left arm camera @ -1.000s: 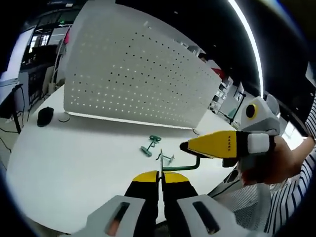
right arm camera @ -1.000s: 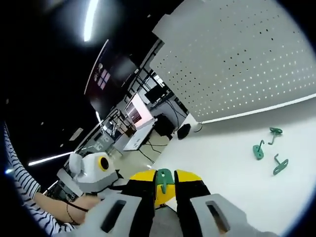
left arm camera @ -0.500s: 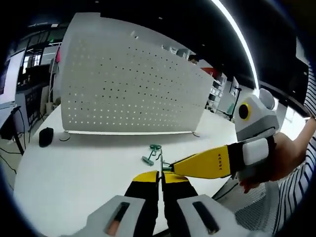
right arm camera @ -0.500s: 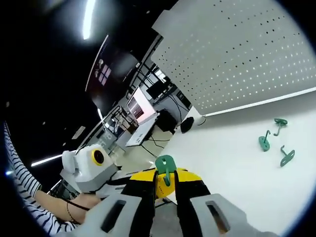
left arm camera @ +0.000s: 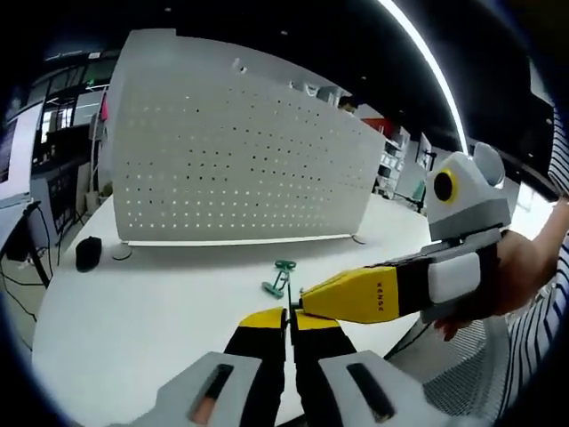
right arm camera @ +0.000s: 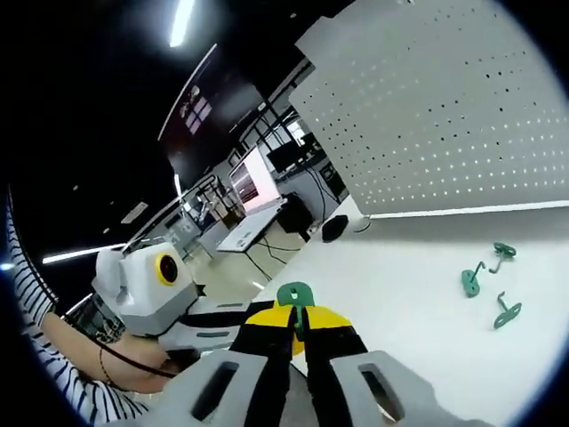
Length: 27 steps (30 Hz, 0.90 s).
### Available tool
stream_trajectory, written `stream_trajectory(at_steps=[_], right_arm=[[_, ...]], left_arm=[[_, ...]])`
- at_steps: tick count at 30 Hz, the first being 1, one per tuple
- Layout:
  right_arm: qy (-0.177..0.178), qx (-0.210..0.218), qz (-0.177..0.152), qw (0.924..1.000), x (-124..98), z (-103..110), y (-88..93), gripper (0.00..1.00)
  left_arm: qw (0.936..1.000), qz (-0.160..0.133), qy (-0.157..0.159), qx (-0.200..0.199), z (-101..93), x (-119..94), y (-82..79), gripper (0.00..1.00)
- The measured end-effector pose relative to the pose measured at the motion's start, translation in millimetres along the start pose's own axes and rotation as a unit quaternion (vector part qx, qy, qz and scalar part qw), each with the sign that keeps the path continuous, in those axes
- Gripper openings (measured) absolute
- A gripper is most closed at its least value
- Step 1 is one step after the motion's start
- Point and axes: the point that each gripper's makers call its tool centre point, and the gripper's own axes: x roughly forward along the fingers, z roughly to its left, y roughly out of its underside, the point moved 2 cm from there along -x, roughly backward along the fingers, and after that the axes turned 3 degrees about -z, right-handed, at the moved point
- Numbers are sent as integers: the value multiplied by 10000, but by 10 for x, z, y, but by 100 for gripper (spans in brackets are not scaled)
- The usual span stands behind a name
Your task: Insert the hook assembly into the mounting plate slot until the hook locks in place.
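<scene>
My left gripper [left arm camera: 290, 316] is shut on a thin metal plate [left arm camera: 291, 305] seen edge-on between its yellow tips. In the left gripper view my right gripper [left arm camera: 311, 298] reaches in from the right, its tip meeting that plate. In the right gripper view my right gripper [right arm camera: 298, 318] is shut on a green hook piece [right arm camera: 295, 295] that sticks up from its jaws. The left gripper [right arm camera: 267, 311] lies just to its left, held by a hand. Loose green hooks [left arm camera: 280, 277] lie on the white table [left arm camera: 142, 302]; three of them [right arm camera: 471, 280] lie off to the right.
A large white pegboard [left arm camera: 240, 169] stands upright across the back of the table. A black mouse [left arm camera: 87, 252] with its cable lies near the board's left end. A person's striped sleeve [right arm camera: 62, 391] is at the lower left. Desks and monitors [right arm camera: 253, 187] stand beyond the table.
The right gripper has drawn in until its tip meets the left gripper's tips. The green hook piece now stands higher out of the right jaws. Both views have shifted a little.
</scene>
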Motion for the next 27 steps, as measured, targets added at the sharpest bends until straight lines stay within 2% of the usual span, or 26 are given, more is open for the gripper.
stream_trajectory(at_steps=[3,4,6,11,14,17,23,27], right_arm=[[26,-139,63,9999,10,17,1,1],[47,-303,139,9994,13,12,23,1],[85,-369,248,9990,26,22,58,0],[119,-356,283,9989,38,19,70,0],[59,-542,348,9979,51,31,69,0],[8,-735,377,9966,56,72,59,0],[41,-883,301,9956,49,69,24,0],[87,-940,173,9954,34,50,-42,0]], left_arm=[[10000,13,-17,43,5,-5,2,1],[10000,39,-14,51,8,-6,10,1],[9996,207,46,190,11,-4,60,2],[9996,254,44,91,25,-16,78,4],[9996,243,24,168,31,-16,78,5],[9990,254,-64,352,45,-11,83,19],[9992,187,-42,341,31,-1,62,43],[9996,75,-17,258,31,-6,28,50]])
